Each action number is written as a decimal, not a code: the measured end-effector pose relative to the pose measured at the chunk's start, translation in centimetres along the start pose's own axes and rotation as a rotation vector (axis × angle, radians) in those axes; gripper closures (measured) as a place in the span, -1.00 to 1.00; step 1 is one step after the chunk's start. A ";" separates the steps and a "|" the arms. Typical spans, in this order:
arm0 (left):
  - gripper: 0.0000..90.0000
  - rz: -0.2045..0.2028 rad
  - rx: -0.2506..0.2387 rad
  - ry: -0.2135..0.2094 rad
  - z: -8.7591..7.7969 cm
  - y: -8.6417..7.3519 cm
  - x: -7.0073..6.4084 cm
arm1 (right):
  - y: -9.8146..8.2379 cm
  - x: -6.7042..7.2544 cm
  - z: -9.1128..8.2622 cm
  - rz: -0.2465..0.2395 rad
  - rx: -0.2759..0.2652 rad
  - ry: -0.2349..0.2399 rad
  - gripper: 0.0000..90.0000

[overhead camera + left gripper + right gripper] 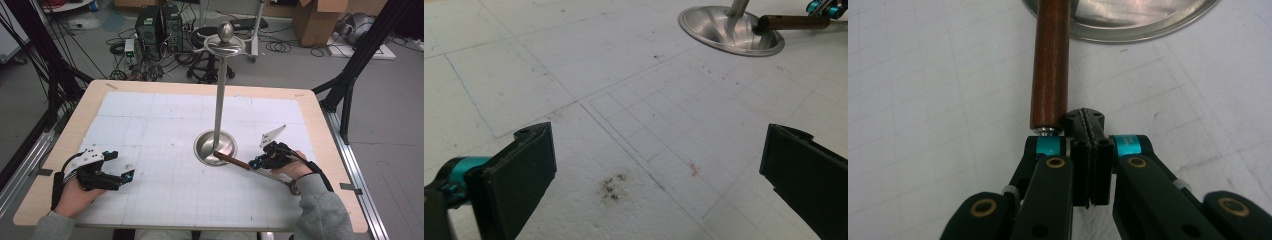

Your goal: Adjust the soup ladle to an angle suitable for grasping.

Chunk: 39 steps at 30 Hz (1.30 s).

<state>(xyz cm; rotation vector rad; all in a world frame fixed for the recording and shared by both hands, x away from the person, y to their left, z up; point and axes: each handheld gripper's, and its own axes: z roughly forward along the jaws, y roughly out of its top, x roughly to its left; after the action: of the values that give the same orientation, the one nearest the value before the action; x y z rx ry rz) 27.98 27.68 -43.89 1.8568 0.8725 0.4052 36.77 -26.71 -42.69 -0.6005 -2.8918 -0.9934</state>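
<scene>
Up close, my right gripper [1090, 125] view shows its jaws pressed flat together with nothing between them, the wooden handle [1050, 65] lying just beside them on their left, apart from the pads. From above, that handle's tool runs long and slanted under my right hand [295, 167], its far end resting on the rim of the stand's steel base [216, 146]. My left gripper [659, 165] hangs wide open over bare table [574, 65], well apart from the handle.
</scene>
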 end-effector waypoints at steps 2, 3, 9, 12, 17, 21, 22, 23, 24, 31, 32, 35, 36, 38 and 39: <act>-0.95 -0.001 0.001 -0.001 0.0 0.0 0.0 | 0.0 0.1 0.0 -0.011 0.009 0.009 1.00; -0.95 -0.001 0.001 0.000 0.0 0.0 0.0 | 0.0 0.2 0.1 -0.012 0.013 0.015 1.00; -0.95 -0.001 0.001 0.000 0.0 0.0 0.0 | 0.1 0.4 0.3 -0.032 0.027 0.036 1.00; -0.95 0.000 0.002 0.000 0.0 0.0 0.0 | 0.1 0.7 0.3 -0.040 0.035 0.032 1.00; -0.95 -0.001 0.002 0.000 0.0 0.0 0.0 | 0.3 1.3 0.4 -0.070 0.053 0.043 1.00; -0.95 -0.001 0.001 0.000 0.0 0.0 0.0 | 0.6 1.8 0.5 -0.095 0.081 0.035 1.00; -0.95 0.000 0.001 0.000 0.0 0.0 0.0 | 0.7 2.0 0.4 -0.097 0.087 0.030 1.00; -0.95 -0.001 0.001 -0.001 0.0 0.0 0.0 | 0.8 2.1 0.4 -0.097 0.093 0.025 1.00; -0.95 0.000 0.001 -0.001 0.0 0.0 0.0 | 0.8 2.1 0.5 -0.101 0.101 0.026 1.00; -0.95 -0.001 0.002 -0.002 0.0 0.0 0.0 | 0.9 2.6 0.5 -0.121 0.120 0.026 1.00; -0.95 -0.002 0.002 -0.003 0.0 0.0 0.0 | 1.0 2.7 0.4 -0.126 0.120 0.022 1.00; -0.95 -0.003 0.002 -0.003 0.0 0.0 0.0 | 1.1 2.9 -0.5 -0.140 0.094 -0.021 1.00; -0.95 -0.003 0.003 -0.004 0.0 0.0 0.0 | 1.2 3.0 -0.9 -0.144 0.083 -0.036 1.00; -0.95 -0.003 0.004 -0.004 0.0 0.0 0.0 | 1.3 3.4 -1.7 -0.151 0.063 -0.058 0.95; -0.95 -0.002 0.004 -0.004 0.0 0.0 0.0 | 1.3 3.5 -2.0 -0.158 0.052 -0.062 0.88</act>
<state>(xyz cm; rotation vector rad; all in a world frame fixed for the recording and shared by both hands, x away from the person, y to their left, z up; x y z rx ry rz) 27.98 27.66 -43.91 1.8596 0.8732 0.3983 33.81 -25.76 -39.79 -0.4130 -3.0495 -0.9281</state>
